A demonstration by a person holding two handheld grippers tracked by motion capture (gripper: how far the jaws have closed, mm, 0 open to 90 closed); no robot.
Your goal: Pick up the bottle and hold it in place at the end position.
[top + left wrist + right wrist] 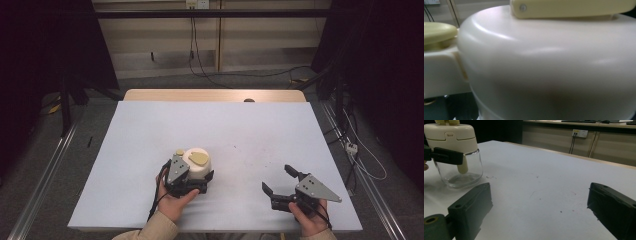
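A glass jar (pixel 461 173) with a cream lid (pixel 197 161) and a pale yellow lever (pixel 200 158) on top stands on the white table at front left. My left gripper (pixel 193 176) is shut on the jar just below the lid; one black finger (pixel 447 155) crosses the glass. In the left gripper view the cream lid (pixel 549 62) is very close, with the yellow lever (pixel 574 7) above it. My right gripper (pixel 278 178) rests at front right, open with nothing between its fingers (pixel 471 202), well apart from the jar.
The white table sheet (pixel 235 125) stretches bare behind and between the grippers, with a wooden edge (pixel 215 95) at the back. Metal rails (pixel 45 175) run along both sides on the floor, and cables (pixel 365 160) lie at the right.
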